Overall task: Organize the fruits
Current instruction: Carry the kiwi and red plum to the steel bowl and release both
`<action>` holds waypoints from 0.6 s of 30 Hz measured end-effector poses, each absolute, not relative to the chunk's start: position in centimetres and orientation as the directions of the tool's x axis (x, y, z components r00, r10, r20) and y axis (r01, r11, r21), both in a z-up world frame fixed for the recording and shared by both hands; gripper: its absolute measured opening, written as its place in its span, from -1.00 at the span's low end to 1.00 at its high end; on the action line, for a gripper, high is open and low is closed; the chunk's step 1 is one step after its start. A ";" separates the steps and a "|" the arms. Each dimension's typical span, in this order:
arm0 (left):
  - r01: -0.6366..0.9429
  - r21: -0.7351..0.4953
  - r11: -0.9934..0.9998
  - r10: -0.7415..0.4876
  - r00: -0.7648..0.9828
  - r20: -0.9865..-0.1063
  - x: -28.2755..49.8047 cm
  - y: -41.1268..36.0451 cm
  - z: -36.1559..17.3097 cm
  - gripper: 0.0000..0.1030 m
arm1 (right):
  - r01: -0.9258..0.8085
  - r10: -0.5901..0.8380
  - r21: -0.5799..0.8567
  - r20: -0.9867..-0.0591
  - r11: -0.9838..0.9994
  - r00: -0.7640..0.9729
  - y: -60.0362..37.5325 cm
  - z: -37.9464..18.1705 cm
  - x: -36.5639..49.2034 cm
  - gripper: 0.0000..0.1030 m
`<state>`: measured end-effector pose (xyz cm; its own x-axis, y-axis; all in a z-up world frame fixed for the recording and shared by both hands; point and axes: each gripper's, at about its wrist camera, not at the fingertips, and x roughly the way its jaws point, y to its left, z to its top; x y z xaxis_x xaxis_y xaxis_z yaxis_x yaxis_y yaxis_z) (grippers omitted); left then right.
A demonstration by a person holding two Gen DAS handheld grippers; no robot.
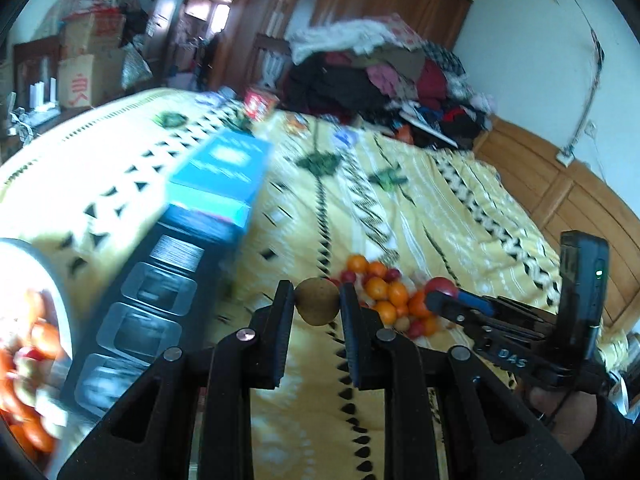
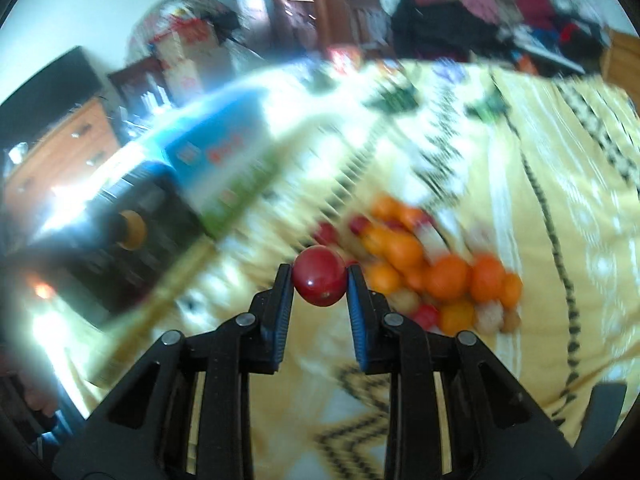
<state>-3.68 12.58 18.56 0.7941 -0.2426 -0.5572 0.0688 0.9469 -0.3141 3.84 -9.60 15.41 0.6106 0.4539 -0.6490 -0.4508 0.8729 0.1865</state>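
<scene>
My left gripper (image 1: 317, 300) is shut on a small brown round fruit (image 1: 317, 301) and holds it above the yellow bedspread. My right gripper (image 2: 319, 280) is shut on a red round fruit (image 2: 319, 281); it also shows in the left wrist view (image 1: 442, 294), at the right of the fruit pile. A pile of small orange, red and pale fruits (image 1: 390, 298) lies on the bed, just beyond both grippers; in the right wrist view the pile (image 2: 440, 272) is blurred. A white bowl (image 1: 48, 280) with orange and red fruits sits at the far left.
A black tray with clear compartments (image 1: 144, 320) lies to the left, with a blue box (image 1: 224, 180) behind it. One orange fruit (image 2: 134, 232) shows on the tray in the right wrist view. Clothes (image 1: 384, 80) are heaped at the bed's far end. A wooden headboard (image 1: 560, 200) runs along the right.
</scene>
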 end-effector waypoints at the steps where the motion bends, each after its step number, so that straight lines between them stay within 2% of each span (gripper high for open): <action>1: 0.047 -0.313 0.949 -0.220 0.808 -0.546 -4.3 14.0 19.3 -0.55 | -0.469 0.475 0.194 -0.635 0.862 0.610 -8.6 16.4 3.7 -0.47; 11: -0.186 -0.302 0.935 0.019 0.876 -0.482 -9.9 27.9 23.9 -0.55 | -0.659 0.642 0.218 -0.570 0.720 0.513 4.5 22.0 1.5 -0.47; 18: -0.329 -0.305 0.894 0.142 0.852 -0.504 -13.6 35.8 23.2 -0.55 | -0.764 0.708 0.211 -0.579 0.609 0.405 13.3 23.2 -0.6 -0.47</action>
<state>-13.61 35.79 23.23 0.8519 0.1419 -0.5040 -0.3291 0.8939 -0.3045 -0.61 13.34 23.24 0.4046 0.7076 -0.5793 -0.7643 0.6095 0.2106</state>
